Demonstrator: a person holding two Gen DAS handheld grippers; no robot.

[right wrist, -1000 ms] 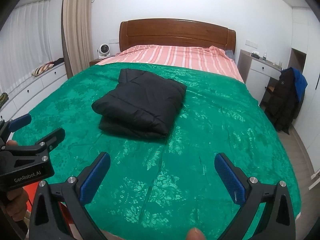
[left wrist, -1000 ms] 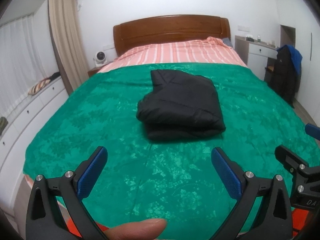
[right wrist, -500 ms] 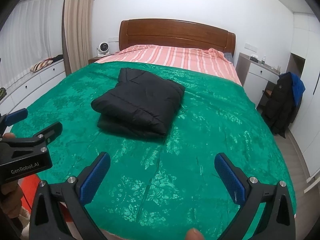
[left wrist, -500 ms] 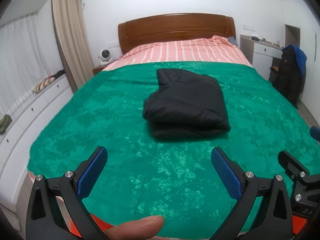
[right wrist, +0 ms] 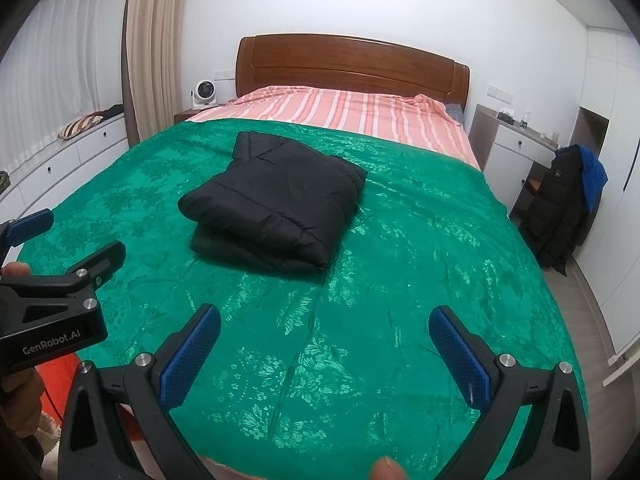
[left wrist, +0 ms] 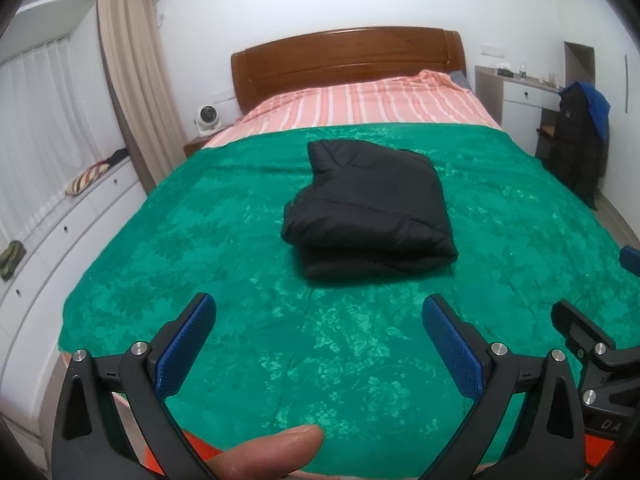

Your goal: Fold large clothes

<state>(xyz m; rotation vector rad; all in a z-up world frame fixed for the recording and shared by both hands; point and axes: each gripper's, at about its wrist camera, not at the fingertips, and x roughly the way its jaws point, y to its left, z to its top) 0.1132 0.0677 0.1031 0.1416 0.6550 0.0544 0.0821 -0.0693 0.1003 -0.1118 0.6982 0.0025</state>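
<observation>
The bed (left wrist: 360, 80) is filling most of what I am seeing, its wooden headboard (right wrist: 352, 64) standing against the white wall. A green floral bedspread (left wrist: 200, 240) is covering the near part of it, and a pink striped sheet (right wrist: 340, 108) is showing beyond that, up by the headboard. The black puffer jacket (left wrist: 372, 204) is lying folded into a thick, squarish bundle on the bedspread, roughly at the middle of the bed — well apart from both of my tools. Off to the right side, a dark coat with a blue garment over it (right wrist: 568, 208) is hanging beside a white desk (right wrist: 512, 148). A small white fan (right wrist: 204, 94) is sitting on the nightstand left of the headboard, next to the beige curtain (left wrist: 132, 80).

My left gripper (left wrist: 319, 322) is hovering over the near edge of the bedspread with its blue pads (left wrist: 184, 348) spread wide and nothing between them. My right gripper (right wrist: 325, 334) is doing the same — jaws wide apart, gripping nothing, pointing toward the jacket. My thumb (left wrist: 268, 450) is showing at the bottom of the left view.
</observation>
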